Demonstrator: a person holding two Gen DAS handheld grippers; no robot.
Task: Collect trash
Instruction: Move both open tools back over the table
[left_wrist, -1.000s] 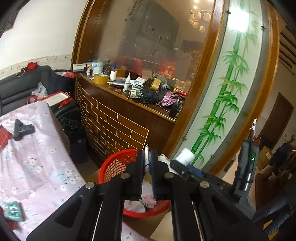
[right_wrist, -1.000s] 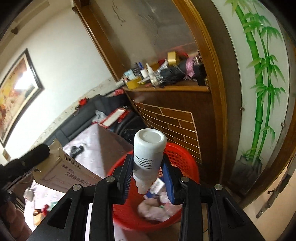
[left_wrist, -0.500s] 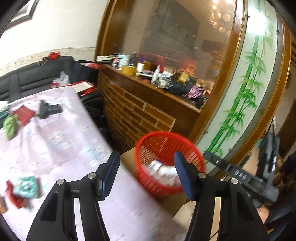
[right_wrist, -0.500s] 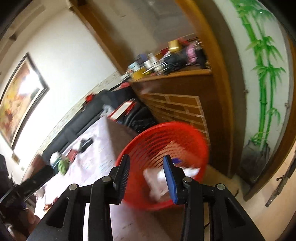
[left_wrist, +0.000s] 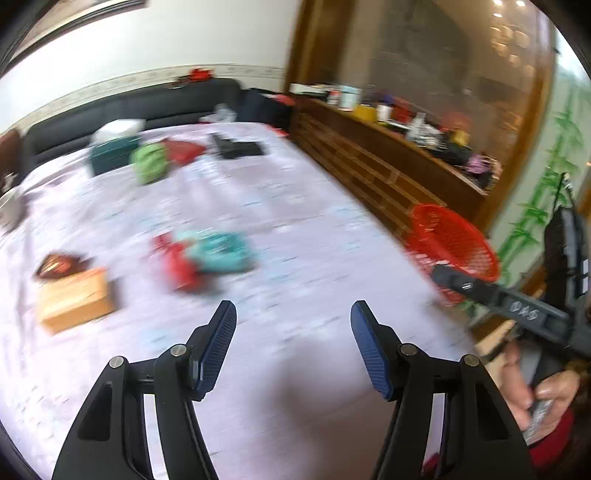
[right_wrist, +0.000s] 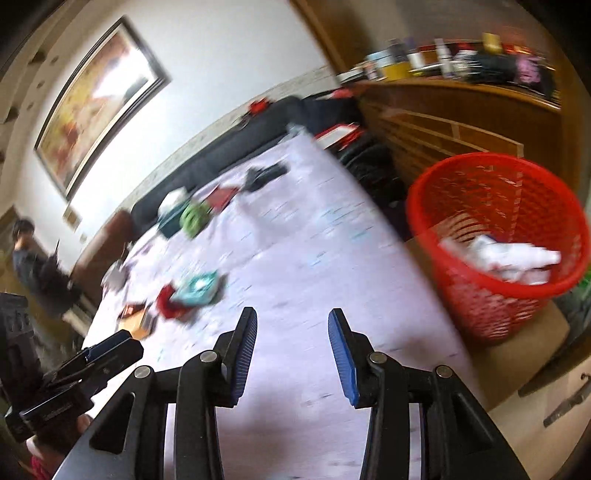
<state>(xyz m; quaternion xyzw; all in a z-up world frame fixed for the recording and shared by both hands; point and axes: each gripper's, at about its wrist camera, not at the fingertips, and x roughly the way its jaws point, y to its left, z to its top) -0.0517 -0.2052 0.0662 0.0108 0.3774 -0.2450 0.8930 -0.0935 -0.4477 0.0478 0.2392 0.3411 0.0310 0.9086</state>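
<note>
Nearest in the left wrist view, the left gripper (left_wrist: 293, 347) is spread wide and holds nothing, above bare pale cloth on the surface (left_wrist: 303, 236). In its own view the right gripper (right_wrist: 291, 350) is likewise parted and empty over the same cloth.

Only the left view shows, at its right edge, a hand (left_wrist: 532, 384) wrapped round the handle of the other gripper tool. Only the right view looks down into the red basket (right_wrist: 480, 295), which sits beside the surface's right edge on a tan block, with white crumpled trash (right_wrist: 498, 258) in its bottom. In the left view the basket shows as a blurred red rim (left_wrist: 454, 243) beyond the surface's far right corner, its inside hidden.

Ahead of both grippers lies an open stretch of cloth. Past it, mid-surface, a teal packet (left_wrist: 218, 251) overlaps a red wrapper (left_wrist: 173, 258); further left are a tan box (left_wrist: 74, 299) and a dark red packet (left_wrist: 59, 264). Towards the far edge lie a green bag (left_wrist: 149, 166), a teal box (left_wrist: 110, 157), a red flat item (left_wrist: 183, 151) and a black object (left_wrist: 236, 147). A dark sofa (left_wrist: 129, 107) borders the far side, a wooden ledge (left_wrist: 388, 147) the right. The right view alone shows a framed picture (right_wrist: 96, 99) and a person standing far left (right_wrist: 26, 254).
</note>
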